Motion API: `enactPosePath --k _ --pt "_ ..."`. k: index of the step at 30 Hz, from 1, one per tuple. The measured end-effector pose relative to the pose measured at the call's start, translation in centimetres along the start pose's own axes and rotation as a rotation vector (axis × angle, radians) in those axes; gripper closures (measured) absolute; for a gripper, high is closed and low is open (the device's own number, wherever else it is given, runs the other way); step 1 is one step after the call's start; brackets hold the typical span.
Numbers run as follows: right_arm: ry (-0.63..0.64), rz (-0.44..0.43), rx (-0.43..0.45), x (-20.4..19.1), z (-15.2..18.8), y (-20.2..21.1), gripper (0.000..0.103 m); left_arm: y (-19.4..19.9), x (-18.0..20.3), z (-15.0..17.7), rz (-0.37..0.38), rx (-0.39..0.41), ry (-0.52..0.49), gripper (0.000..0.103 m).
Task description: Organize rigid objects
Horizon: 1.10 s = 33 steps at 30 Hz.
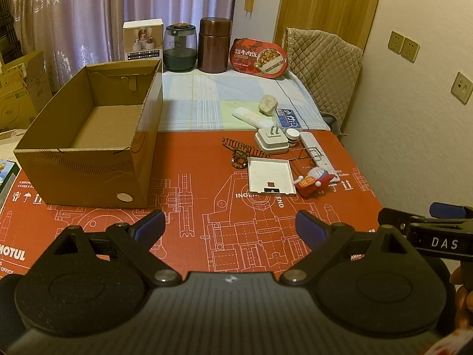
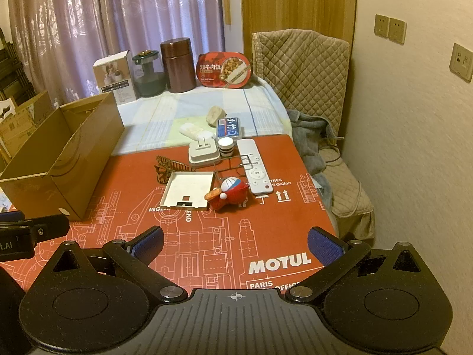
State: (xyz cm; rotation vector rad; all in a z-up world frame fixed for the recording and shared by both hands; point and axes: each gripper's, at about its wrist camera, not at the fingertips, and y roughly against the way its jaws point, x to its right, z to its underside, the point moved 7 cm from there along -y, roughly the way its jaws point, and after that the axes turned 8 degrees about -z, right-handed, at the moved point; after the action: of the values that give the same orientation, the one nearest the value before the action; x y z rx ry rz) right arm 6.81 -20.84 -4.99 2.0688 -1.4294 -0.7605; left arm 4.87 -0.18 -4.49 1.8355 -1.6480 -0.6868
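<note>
An open, empty cardboard box stands at the left of the red table mat. A cluster of small objects lies at the right: a white square tray, a red toy figure, a white remote, a white plug adapter, a small white jar, a striped strap and a blue tin. My left gripper and right gripper are open and empty above the mat's near edge.
At the table's back stand a white carton, a dark glass jar, a brown canister and a red meal pack. A padded chair stands at the right by the wall. More cartons sit at the left.
</note>
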Motion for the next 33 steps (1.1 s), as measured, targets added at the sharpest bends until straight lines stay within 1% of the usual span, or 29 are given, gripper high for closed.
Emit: enactPosePath --k 18,27,33 --pt "0.000 0.000 0.001 0.2 -0.2 0.0 0.002 -0.3 -0.1 -0.4 -0.004 0.001 -0.004 0.010" --pt "-0.003 -0.013 0.011 0.8 -0.6 -1.0 0.002 -1.9 -0.1 -1.1 0.003 0.004 -0.027 0.010" --pt "0.020 -0.028 0.026 0.9 -1.6 -2.5 0.002 -3.9 0.1 -1.7 -0.005 0.003 -0.041 0.010"
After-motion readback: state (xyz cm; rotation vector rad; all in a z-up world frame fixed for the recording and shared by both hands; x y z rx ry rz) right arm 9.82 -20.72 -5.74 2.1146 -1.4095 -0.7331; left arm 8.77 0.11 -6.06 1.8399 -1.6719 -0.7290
